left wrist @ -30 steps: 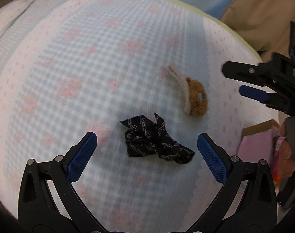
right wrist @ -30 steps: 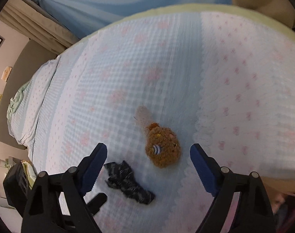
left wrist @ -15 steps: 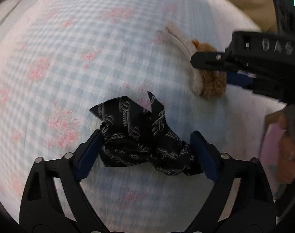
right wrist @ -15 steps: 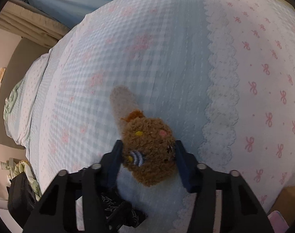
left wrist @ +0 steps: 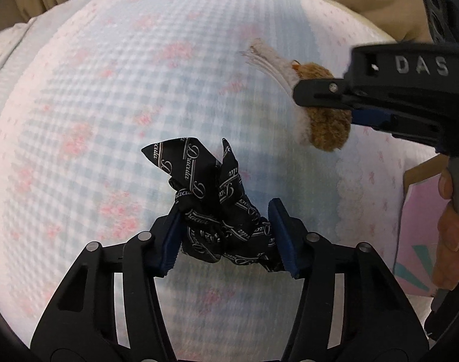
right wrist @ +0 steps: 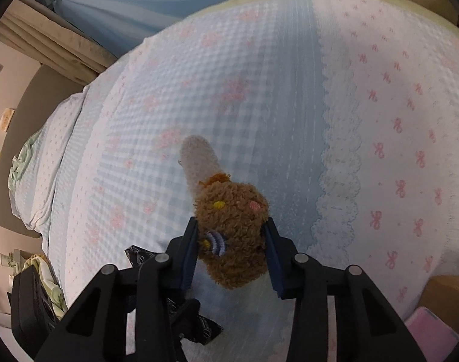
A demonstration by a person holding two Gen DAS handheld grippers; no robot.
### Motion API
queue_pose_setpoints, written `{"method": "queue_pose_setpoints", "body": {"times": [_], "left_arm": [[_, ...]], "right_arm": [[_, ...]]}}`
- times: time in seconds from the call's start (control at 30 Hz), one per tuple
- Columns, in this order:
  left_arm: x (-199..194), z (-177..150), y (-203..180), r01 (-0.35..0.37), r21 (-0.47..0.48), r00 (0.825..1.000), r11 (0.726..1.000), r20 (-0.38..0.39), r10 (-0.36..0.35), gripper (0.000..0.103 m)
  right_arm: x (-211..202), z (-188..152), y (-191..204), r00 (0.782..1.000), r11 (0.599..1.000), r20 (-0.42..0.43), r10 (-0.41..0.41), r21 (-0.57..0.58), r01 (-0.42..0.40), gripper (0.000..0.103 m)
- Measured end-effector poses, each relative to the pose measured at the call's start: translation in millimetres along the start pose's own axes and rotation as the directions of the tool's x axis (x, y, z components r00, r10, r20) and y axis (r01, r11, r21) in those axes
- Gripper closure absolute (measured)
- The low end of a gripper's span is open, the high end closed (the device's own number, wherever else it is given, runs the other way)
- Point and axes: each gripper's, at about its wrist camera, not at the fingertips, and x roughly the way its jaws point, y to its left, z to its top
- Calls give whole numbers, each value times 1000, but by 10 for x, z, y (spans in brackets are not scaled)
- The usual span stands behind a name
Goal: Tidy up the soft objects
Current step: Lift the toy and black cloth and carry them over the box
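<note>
You are working over the bed (left wrist: pixel 114 96), its blue-and-white gingham cover with pink bows filling both views; nothing on it reads as a container, though a pink box (left wrist: pixel 422 229) shows past the near right edge, partly cut off, and I judge that the likeliest place for the soft things to go; both pickups look made, so the step in hand is the grasp just before the carry. Your right gripper (right wrist: pixel 231 252) is clenched on the brown plush toy (right wrist: pixel 232 235), the blue pads pressed into its fuzzy body while the pale grey tail end points away over the cover; whether it is off the fabric yet I cannot tell. Your left gripper (left wrist: pixel 225 239) is clamped on the black printed cloth (left wrist: pixel 217 211), bunched between the pads with one corner standing up and forward; it sits just left of and nearer than the toy. Next you need to raise both clear together, keep the squeeze firm since the cloth is slippery and loosely gathered, and swing right toward the box without crossing the two tools.
</note>
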Motion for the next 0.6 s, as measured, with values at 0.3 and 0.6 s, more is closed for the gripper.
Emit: {"method": "queue_pose_setpoints", "body": {"times": [0.3, 0.6], "left_arm": [[-785, 80, 118, 1, 9, 993, 1000, 114, -2, 52], [-1948, 108, 102, 33, 62, 972, 997, 229, -47, 52]], "right_arm": [[-885, -133, 348, 993, 1000, 118, -24, -15, 25, 66], [-2098, -462, 900, 969, 996, 238, -74, -36, 85, 66]]}}
